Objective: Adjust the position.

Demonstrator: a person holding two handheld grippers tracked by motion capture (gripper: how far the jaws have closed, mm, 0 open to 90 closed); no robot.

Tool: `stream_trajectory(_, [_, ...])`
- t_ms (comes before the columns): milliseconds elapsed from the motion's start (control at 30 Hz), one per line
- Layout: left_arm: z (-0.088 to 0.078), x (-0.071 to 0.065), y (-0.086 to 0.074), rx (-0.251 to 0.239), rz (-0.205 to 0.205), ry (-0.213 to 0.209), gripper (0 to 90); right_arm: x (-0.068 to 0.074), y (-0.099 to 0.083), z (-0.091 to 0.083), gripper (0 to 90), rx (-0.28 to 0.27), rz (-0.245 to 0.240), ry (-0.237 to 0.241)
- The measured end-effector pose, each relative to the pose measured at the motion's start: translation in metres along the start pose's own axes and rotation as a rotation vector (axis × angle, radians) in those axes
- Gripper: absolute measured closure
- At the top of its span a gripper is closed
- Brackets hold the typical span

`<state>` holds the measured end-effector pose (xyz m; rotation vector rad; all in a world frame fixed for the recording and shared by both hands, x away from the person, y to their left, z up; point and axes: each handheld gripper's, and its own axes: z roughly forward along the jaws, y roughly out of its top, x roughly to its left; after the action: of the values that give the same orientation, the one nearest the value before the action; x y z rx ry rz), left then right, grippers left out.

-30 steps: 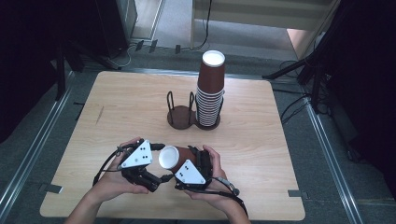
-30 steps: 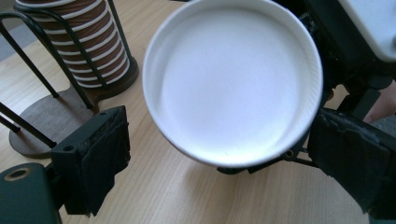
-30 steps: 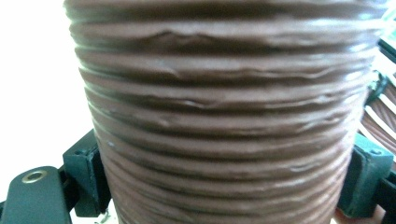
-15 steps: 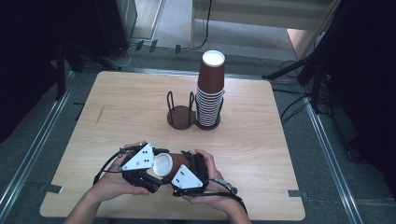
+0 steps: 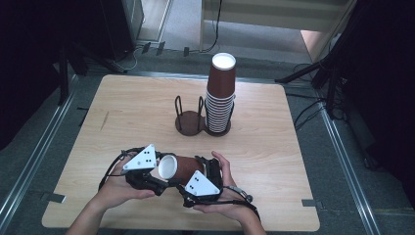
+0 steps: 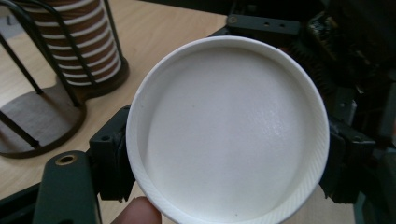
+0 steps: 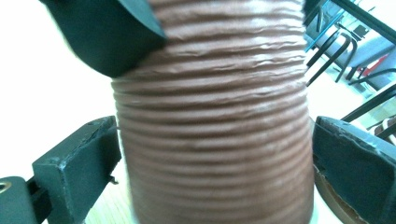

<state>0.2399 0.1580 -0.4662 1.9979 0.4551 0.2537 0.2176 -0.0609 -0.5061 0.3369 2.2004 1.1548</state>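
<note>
On the pale wooden table [image 5: 122,112], ringed by dark floor and stands, we see a wire cup holder [image 5: 190,117] beside a tall cup stack [image 5: 219,95]. Near our edge, the left gripper [image 5: 155,182] has just closed onto the brown cup's [image 5: 182,168] white rim, its jaws earlier wide, while the right gripper [image 5: 198,188] clamps that cup's ribbed body.

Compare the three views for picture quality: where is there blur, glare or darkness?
High view: table evenly lit, floor edges dark, cup stack sharp. Left gripper view: the white cup mouth fairly sharp, rack soft. Right gripper view: the brown cup close and blurred, background at left washed out white.
</note>
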Motion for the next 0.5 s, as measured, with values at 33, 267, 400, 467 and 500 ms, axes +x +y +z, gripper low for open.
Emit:
stream_trajectory(33, [-0.001, 0.002, -0.002, -0.029, -0.012, 0.013, 22.2, -0.001, 0.001, -0.002, 2.0, -0.006, 0.001, -0.005])
stream_trajectory(267, [-0.004, 0.008, -0.007, -0.074, -0.036, 0.072, 22.1, -0.008, 0.008, -0.011, 2.0, -0.050, 0.023, -0.040])
stream_trajectory(400, [-0.006, 0.011, -0.008, -0.113, -0.055, 0.101, 22.1, -0.012, 0.010, -0.014, 1.9, -0.074, 0.049, -0.062])
stream_trajectory(467, [-0.007, 0.012, -0.008, -0.125, -0.049, 0.128, 22.1, -0.013, 0.011, -0.015, 1.9, -0.075, 0.059, -0.075])
stream_trajectory(500, [-0.007, 0.012, -0.009, -0.133, -0.047, 0.144, 22.1, -0.013, 0.011, -0.015, 1.9, -0.078, 0.063, -0.077])
